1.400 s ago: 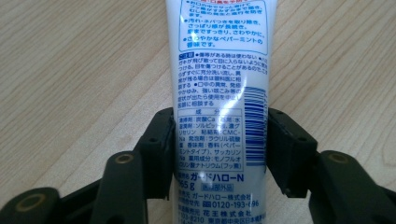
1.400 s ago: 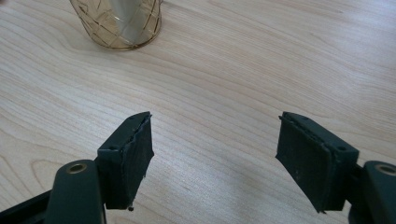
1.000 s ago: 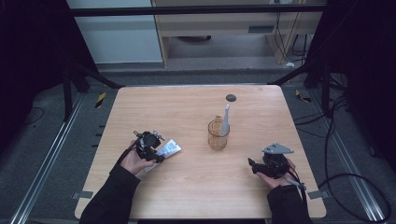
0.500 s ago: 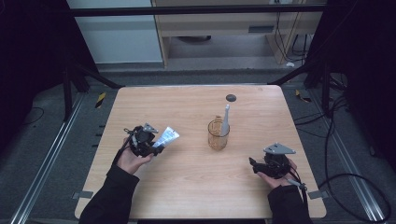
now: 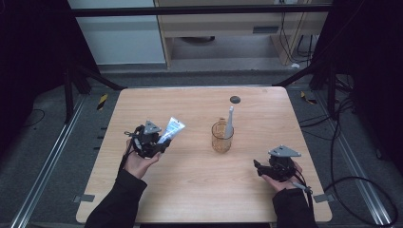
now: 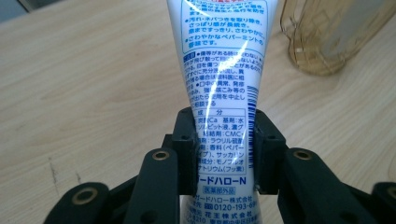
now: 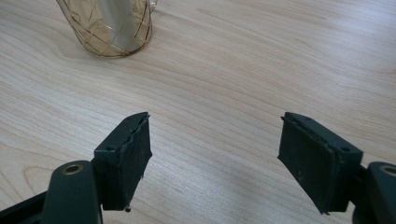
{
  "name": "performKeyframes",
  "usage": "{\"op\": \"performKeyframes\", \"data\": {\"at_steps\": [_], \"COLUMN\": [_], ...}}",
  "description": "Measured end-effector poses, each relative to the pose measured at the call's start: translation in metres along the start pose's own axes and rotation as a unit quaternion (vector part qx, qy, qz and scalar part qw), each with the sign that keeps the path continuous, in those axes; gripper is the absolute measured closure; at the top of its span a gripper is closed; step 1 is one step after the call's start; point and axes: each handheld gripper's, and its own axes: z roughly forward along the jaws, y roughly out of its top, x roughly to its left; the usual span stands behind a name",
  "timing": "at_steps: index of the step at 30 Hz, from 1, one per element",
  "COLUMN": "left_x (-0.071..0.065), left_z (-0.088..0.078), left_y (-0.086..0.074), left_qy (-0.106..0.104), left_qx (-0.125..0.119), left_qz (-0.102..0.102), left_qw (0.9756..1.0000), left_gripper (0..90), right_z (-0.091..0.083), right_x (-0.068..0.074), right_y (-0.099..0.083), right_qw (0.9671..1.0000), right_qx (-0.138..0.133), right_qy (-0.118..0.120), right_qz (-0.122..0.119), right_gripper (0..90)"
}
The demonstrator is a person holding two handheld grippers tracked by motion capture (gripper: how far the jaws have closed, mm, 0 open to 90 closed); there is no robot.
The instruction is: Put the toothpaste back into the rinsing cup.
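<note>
Left gripper (image 5: pixel 151 138): I have its jaws clamped on the toothpaste tube (image 5: pixel 172 129); in the left gripper view both pads press the printed end of the tube (image 6: pixel 219 88) from either side.
Tube: it sticks out beyond my left jaws, tilted up and away toward the cup, clear of the worktop (image 5: pixel 190 190).
Tube face: white and blue, with dense printed text turned to the left gripper view's camera.
Right gripper (image 5: pixel 266 168): I see its jaws (image 7: pixel 215 158) standing wide apart with bare wood between the pads.
Right hand (image 5: pixel 280 178): it sits low over the near right part of the worktop, well apart from the tube.
Cup (image 5: pixel 222 137): an amber, see-through tumbler between my two sets of jaws, ahead of the right ones and just past the tube's far end (image 7: pixel 112 28).
Toothbrush (image 5: pixel 229 122): a pale handle stands leaning inside the cup.
Dark disc (image 5: pixel 235 99): it lies flat on the worktop beyond the cup, far from both jaws.
</note>
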Motion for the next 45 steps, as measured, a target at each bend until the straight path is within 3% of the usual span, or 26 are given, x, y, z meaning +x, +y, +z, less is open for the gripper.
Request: {"op": "performKeyframes", "data": {"at_steps": [7,16,22,29,34,45], "left_x": [-0.005,-0.024,-0.035,-0.045,-0.051,-0.064], "left_z": [0.0,0.011,0.017,0.026,0.036,0.051], "left_y": [0.016,0.035,0.046,0.057,0.063,0.078], "left_qy": [0.01,0.008,0.007,0.013,0.008,-0.01], "left_qx": [-0.045,-0.096,-0.123,-0.14,-0.157,-0.204], "left_qz": [-0.017,-0.032,-0.039,-0.034,-0.039,-0.056], "left_qw": [0.9988,0.9948,0.9916,0.9896,0.9867,0.9772], "left_gripper": [67.2,67.2,67.2,67.2,67.2,67.2], "right_z": [-0.002,-0.003,-0.002,-0.001,0.0,0.001], "right_x": [-0.001,-0.002,-0.002,-0.002,-0.001,-0.002], "right_y": [0.0,0.001,0.0,0.0,0.0,-0.002], "right_qw": [1.0,0.9999,0.9999,0.9998,0.9998,0.9996], "right_qx": [-0.005,-0.011,-0.015,-0.017,-0.017,-0.019], "right_qy": [-0.001,-0.004,-0.006,-0.011,-0.012,-0.018], "right_qz": [0.004,0.001,0.001,-0.002,-0.003,-0.004], "right_gripper": [24.5,23.0,21.5,19.6,19.1,18.2]}}
